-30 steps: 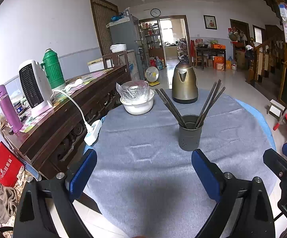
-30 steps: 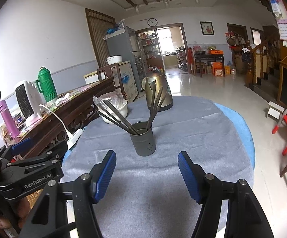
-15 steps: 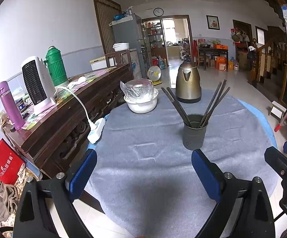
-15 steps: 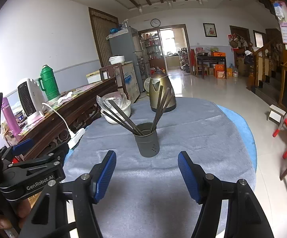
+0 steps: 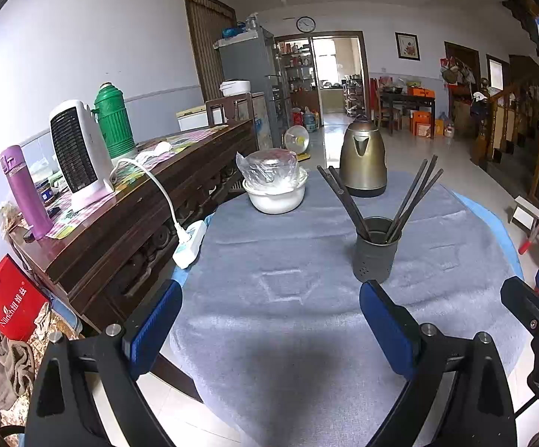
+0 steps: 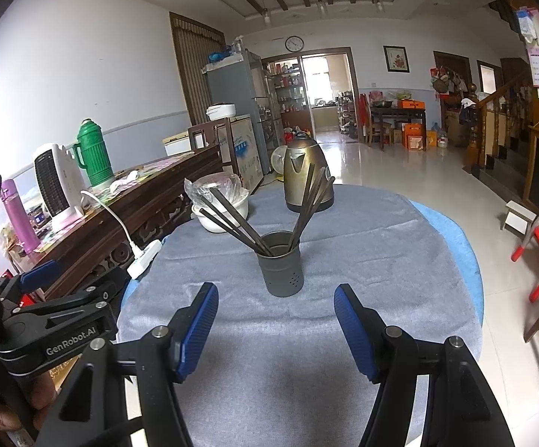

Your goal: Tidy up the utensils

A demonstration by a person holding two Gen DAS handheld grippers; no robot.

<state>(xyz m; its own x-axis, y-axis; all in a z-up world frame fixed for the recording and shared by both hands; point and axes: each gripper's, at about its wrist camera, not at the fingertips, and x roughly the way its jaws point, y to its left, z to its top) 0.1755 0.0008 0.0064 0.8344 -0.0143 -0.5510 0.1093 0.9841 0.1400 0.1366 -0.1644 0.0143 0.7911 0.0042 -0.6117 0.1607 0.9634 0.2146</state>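
nearest the left wrist camera, the left gripper stands wide with nothing between its blue pads, poised above the near edge of the counter. the right gripper is likewise wide and empty, its pads apart over the grey cloth that covers the round counter. in the right view the left gripper's black body shows at the lower left, held in a hand.

just past the gripper tips stands the holder, a dark grey perforated cup, upright on the cloth near the middle of the counter. the chopsticks stand in it in two fans, one bundle leaning left and the other leaning up and right. in the left view the holder sits just beyond the right pad.

further back on the cloth, a white bowl covered with clear plastic stands to the left and a bronze kettle to the right, apart from each other. a white power strip hangs at the left edge of the counter, its cable running up to a dark wooden sideboard. on the sideboard stand a purple flask, a white heater and a green thermos. a red bag sits on the floor below. far off, a clock hangs over a doorway.
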